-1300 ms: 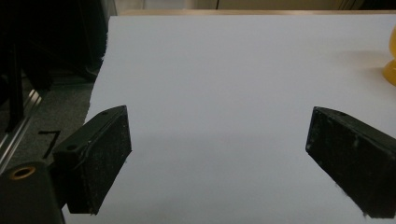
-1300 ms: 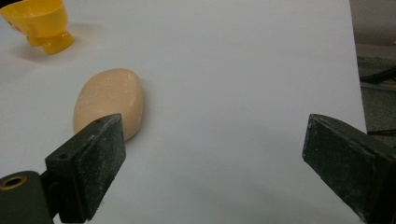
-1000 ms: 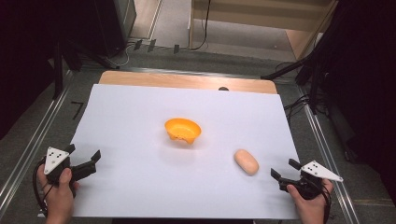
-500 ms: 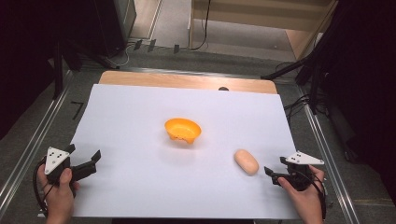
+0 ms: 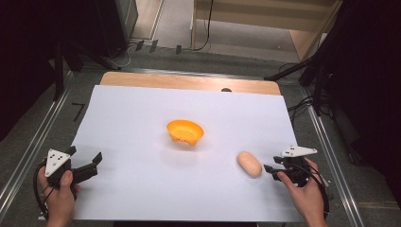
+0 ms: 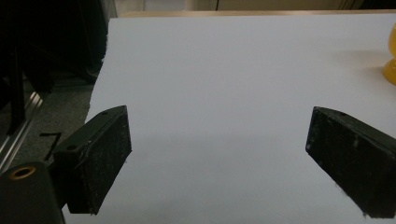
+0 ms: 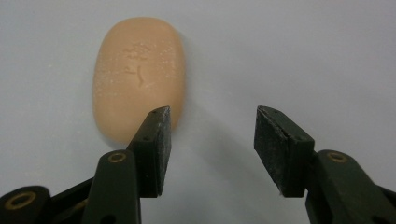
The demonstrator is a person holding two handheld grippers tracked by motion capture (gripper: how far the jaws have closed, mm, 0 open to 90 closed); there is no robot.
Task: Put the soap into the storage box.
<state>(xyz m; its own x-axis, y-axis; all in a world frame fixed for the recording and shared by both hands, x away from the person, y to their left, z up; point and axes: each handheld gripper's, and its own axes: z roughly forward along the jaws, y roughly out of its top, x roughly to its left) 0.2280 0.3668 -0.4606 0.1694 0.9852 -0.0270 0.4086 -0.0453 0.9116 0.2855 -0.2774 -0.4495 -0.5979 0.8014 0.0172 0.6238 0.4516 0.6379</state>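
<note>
At three o'clock of the peach oval soap bar (image 7: pixel 137 77), my right gripper (image 7: pixel 210 140) has jaws narrowed, empty, offset; advancing could shove it.

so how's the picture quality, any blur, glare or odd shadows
high view: even light, no glare on the white sheet, dark surroundings, soft shadow under the orange bowl; left gripper view: dim, bowl cut off at the right edge; right gripper view: peach bar sharp, its stamped marks show, faint shadow on its right
</note>
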